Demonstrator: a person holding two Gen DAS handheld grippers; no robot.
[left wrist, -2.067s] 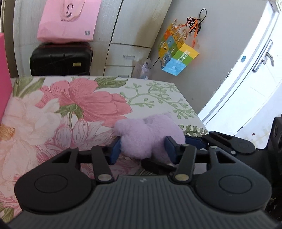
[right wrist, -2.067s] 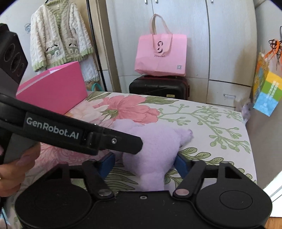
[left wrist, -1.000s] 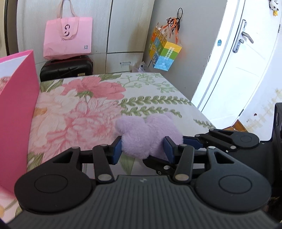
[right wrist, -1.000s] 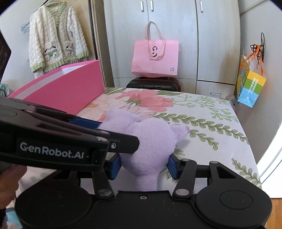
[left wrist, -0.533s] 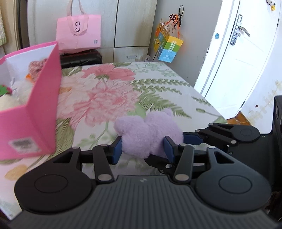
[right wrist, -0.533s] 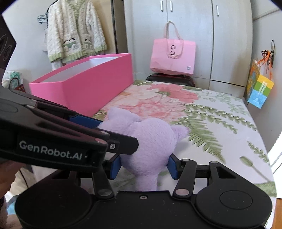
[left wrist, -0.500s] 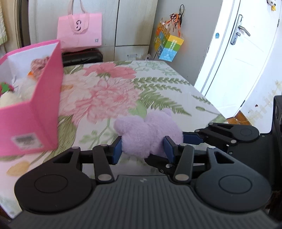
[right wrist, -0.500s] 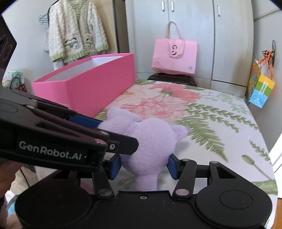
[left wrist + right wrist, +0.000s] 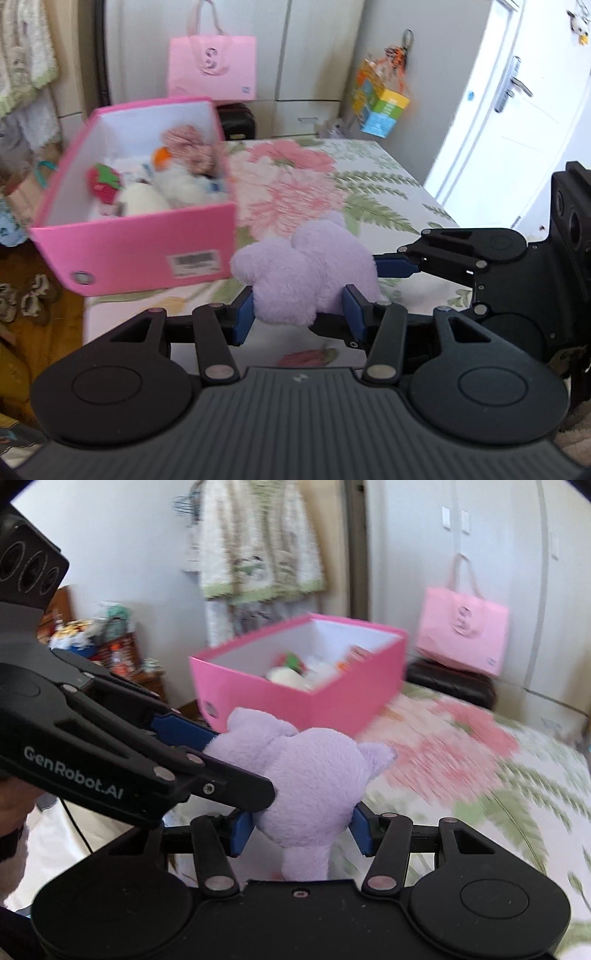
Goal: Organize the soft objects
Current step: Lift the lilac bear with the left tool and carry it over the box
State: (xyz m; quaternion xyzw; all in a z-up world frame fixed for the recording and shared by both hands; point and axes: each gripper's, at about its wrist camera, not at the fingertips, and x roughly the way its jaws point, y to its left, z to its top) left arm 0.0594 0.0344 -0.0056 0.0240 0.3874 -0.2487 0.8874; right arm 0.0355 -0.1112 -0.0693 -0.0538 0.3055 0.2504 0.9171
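Note:
A lilac plush toy (image 9: 306,273) is gripped from two sides and held in the air above the flowered bed. My left gripper (image 9: 299,317) is shut on its lower part; my right gripper (image 9: 301,830) is shut on it too, the toy (image 9: 310,775) filling the gap between its blue pads. The right gripper's fingers (image 9: 454,251) reach in from the right in the left wrist view. An open pink box (image 9: 133,251) stands on the bed's left side, ahead and left of the toy, with several soft toys (image 9: 159,184) inside. The box also shows in the right wrist view (image 9: 310,705).
The flowered bedspread (image 9: 314,184) stretches ahead to a black suitcase (image 9: 450,683) and a pink paper bag (image 9: 212,68) by the cupboards. A white door (image 9: 509,110) is at the right. A cardigan (image 9: 258,554) hangs behind the box. Clutter (image 9: 103,642) lies on the floor at left.
Both grippers have swung left and risen with the lilac plush held between them. The pink box is now nearer and seen from above, its inside showing.

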